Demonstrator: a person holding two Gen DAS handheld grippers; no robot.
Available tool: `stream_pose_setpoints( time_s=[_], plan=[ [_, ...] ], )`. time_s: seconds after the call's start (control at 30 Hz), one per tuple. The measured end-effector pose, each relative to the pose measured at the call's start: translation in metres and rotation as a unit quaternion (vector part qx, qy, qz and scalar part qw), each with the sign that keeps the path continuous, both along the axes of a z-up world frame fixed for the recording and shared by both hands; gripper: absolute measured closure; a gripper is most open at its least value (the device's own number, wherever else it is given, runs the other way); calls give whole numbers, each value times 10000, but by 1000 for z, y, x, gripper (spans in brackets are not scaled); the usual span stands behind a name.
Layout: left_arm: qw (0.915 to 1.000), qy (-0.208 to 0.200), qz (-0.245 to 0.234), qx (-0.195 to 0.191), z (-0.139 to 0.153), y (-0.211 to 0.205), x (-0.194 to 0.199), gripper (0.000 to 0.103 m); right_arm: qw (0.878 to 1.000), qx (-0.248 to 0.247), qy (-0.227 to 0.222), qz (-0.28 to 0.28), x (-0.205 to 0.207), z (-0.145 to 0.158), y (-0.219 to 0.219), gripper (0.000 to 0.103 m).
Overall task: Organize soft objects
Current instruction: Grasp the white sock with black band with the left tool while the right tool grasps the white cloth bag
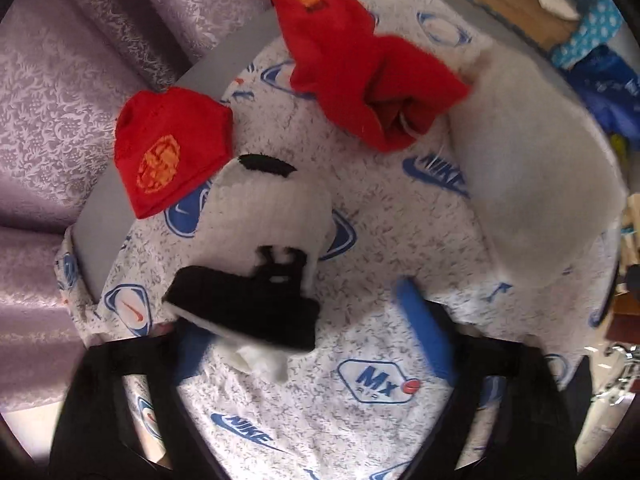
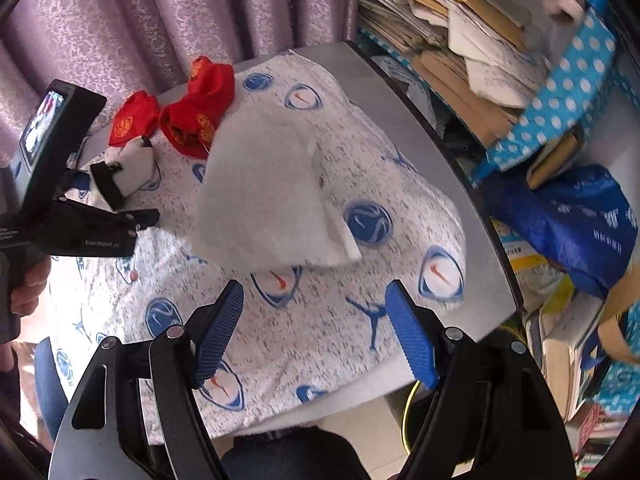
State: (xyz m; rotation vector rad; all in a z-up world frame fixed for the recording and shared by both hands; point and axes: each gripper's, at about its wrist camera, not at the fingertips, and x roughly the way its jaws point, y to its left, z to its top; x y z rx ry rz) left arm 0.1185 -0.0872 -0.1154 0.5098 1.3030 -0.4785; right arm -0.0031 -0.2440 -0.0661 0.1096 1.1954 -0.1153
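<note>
A white sock with a black cuff (image 1: 256, 280) lies on the printed cloth (image 1: 340, 420), and its cuff covers the tip of my left gripper's left pad. My left gripper (image 1: 304, 320) is open, with its jaws wide apart. A single red sock with a gold emblem (image 1: 172, 160) lies at the far left, and a bundled red pair (image 1: 360, 80) lies beyond. A white folded cloth (image 2: 272, 192) rests mid-table. My right gripper (image 2: 316, 286) stands open just short of it, holding nothing. In the right wrist view, the left gripper (image 2: 136, 220) sits beside the black-and-white sock (image 2: 124, 172).
The printed cloth (image 2: 360, 320) covers a grey table (image 2: 424, 120). A purple curtain (image 2: 180, 12) hangs behind. Past the right edge are stacked paper and cardboard (image 2: 460, 32), a blue dotted box (image 2: 568, 80), a blue bag (image 2: 572, 220) and books (image 2: 576, 360). A hand (image 2: 28, 284) holds the left gripper.
</note>
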Motion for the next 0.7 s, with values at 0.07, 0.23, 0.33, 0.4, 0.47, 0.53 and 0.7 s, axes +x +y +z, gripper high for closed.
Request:
stream_pose_setpoints(
  time_s=[0.07,0.23,0.33,0.4,0.47,0.53,0.7],
  plan=[
    [9997,-168,54,157,5,3,2,68,9999,-98,-2,81,11,0,4,28],
    [9998,-153,28,118,12,7,7,78,9988,-27,22,491,51,-9,15,21],
    [9999,-134,42,77,13,8,7,78,9979,-55,202,608,72,-21,18,18],
    [9999,-135,36,73,12,8,8,79,9971,-21,348,674,83,-31,19,18],
    [9999,-146,17,75,13,8,9,79,9964,23,485,692,92,-40,21,17],
    [9998,-168,-3,91,11,7,9,79,9952,111,531,818,99,-49,26,20],
    [9997,-194,5,112,15,6,2,83,9928,-267,276,1135,97,-37,49,59]
  ],
)
